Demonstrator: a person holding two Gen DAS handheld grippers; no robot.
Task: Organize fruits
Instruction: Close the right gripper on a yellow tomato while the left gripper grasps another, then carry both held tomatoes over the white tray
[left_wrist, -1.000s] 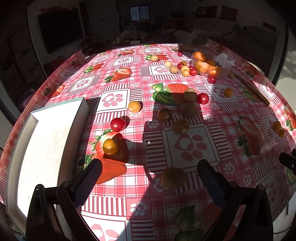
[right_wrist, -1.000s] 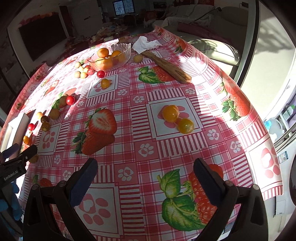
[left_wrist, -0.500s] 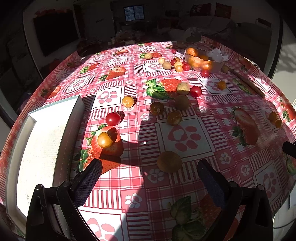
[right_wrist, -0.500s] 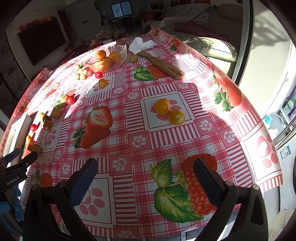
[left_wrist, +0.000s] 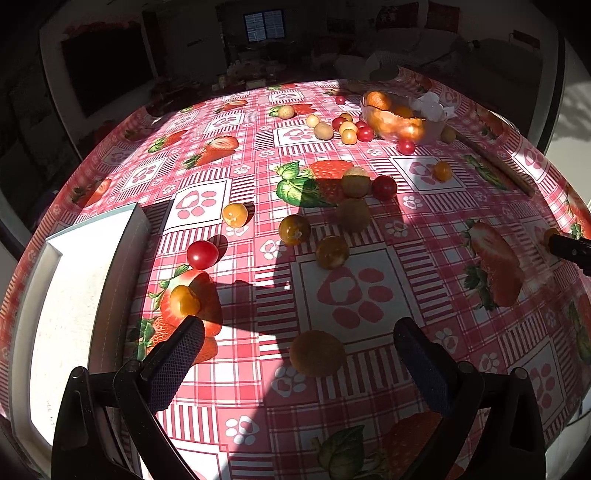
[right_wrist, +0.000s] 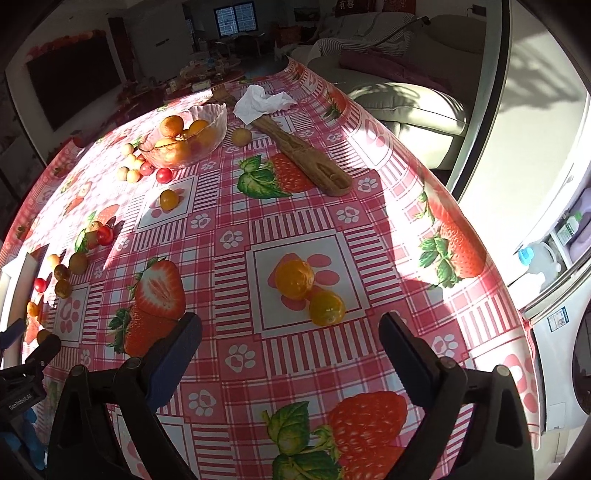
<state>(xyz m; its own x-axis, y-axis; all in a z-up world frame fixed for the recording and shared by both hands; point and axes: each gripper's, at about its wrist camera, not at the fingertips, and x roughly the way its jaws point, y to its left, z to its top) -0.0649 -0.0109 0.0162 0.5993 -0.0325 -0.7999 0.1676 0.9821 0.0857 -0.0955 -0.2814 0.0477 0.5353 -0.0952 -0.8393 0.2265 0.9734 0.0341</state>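
Small fruits lie scattered on a red strawberry-print tablecloth. My left gripper (left_wrist: 295, 347) is open and empty above a round yellow-brown fruit (left_wrist: 317, 353) that lies in shadow between its fingers. A yellow tomato (left_wrist: 184, 301) and a red tomato (left_wrist: 202, 254) lie beside a white tray (left_wrist: 74, 295) at the left. My right gripper (right_wrist: 290, 332) is open and empty just short of two orange-yellow tomatoes (right_wrist: 294, 278) (right_wrist: 326, 307). A glass bowl (right_wrist: 184, 138) holding orange fruits stands far back; it also shows in the left wrist view (left_wrist: 395, 118).
A wooden paddle (right_wrist: 303, 158) and a crumpled white tissue (right_wrist: 264, 103) lie at the back right. More fruits cluster mid-table (left_wrist: 332, 218) and beside the bowl (left_wrist: 343, 127). The table edge drops off right, toward a sofa (right_wrist: 399, 99) and an appliance (right_wrist: 561, 295).
Both grippers have pulled back and then come forward and lower again. The yellow-brown fruit sits between the left fingers; the two orange tomatoes are closer to the right fingers. No fruit moved.
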